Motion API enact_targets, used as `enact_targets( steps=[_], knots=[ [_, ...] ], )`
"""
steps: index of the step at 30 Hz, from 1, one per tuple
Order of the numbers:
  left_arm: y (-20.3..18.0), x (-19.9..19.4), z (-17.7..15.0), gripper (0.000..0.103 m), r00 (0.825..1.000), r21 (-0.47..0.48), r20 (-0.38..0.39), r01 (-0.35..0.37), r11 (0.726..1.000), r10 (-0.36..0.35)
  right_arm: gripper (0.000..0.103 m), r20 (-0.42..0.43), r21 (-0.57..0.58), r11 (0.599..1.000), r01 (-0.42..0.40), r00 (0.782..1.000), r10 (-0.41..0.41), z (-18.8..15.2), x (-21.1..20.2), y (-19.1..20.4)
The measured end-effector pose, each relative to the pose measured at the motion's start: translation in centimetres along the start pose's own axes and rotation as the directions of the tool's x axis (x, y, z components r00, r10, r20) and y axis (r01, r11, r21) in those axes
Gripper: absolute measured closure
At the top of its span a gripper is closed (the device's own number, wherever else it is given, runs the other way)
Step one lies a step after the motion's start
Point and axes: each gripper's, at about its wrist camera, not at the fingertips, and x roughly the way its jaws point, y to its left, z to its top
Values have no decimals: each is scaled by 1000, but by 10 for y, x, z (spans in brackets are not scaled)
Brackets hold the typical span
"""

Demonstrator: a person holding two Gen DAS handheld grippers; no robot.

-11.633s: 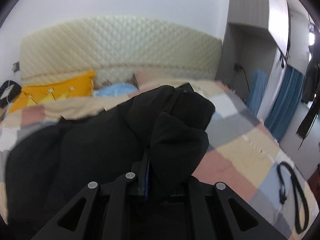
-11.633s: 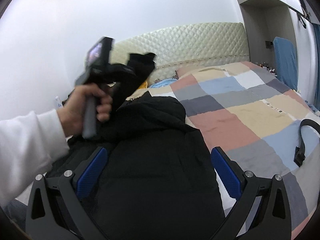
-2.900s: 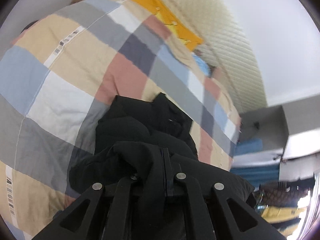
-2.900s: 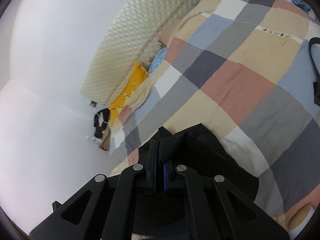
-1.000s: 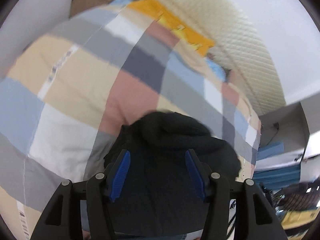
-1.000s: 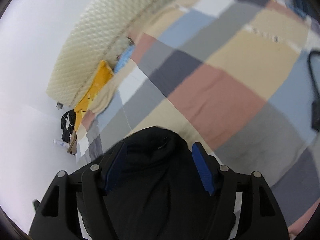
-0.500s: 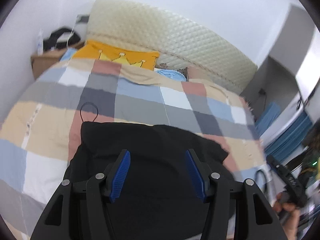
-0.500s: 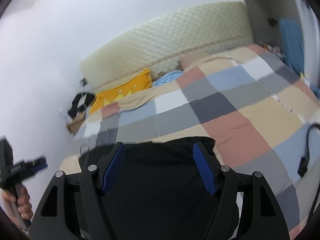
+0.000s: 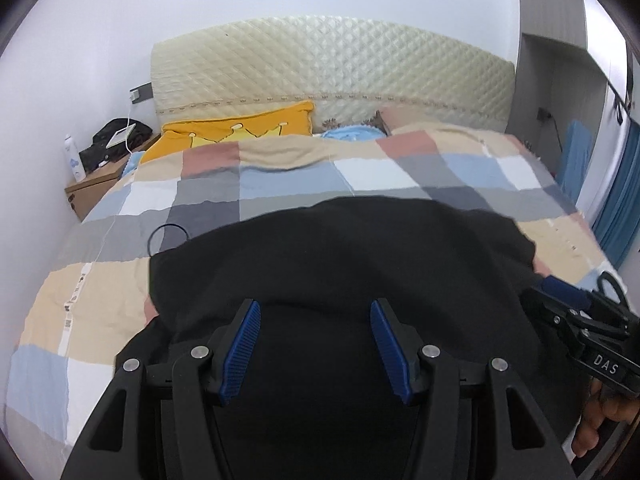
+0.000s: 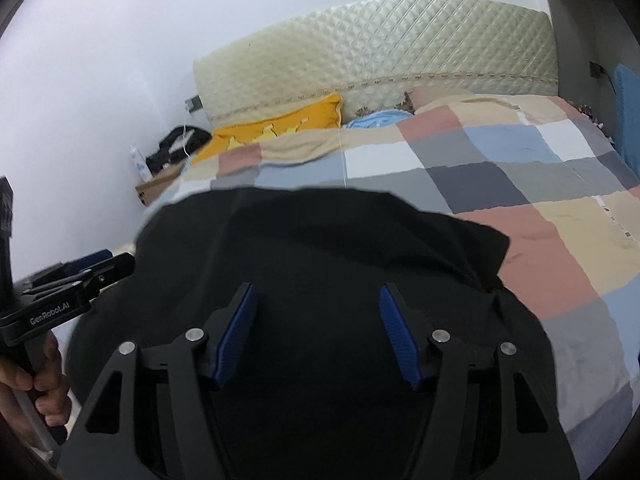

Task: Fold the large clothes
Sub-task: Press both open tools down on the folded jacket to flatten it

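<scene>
Left gripper, right gripper spread above black garment; black loop left-view only.

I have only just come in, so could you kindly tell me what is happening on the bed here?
A person holds a two-finger gripper in each hand above a large black garment lying on the patchwork-checked bedspread. The left gripper and right gripper both have their jaws open and grip nothing. The garment looks folded into a rough rectangular bundle, though whether another fold is needed is hard to tell.
</scene>
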Motion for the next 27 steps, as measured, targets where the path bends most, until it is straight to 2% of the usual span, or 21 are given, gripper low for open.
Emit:
enact_targets(
  steps=[11,17,27],
  knots=[
    [14,57,17,46,999,-53,-34,27,998,-29,39,-19,-78,995,56,998,-58,19,68,8],
    [29,87,20,46,997,-108,-51,44,993,-50,39,-59,-74,996,38,997,-43,27,100,6],
    [14,104,9,45,998,-42,-57,-26,999,24,39,-119,-27,1000,-9,993,6,18,126,-6]
  ],
)
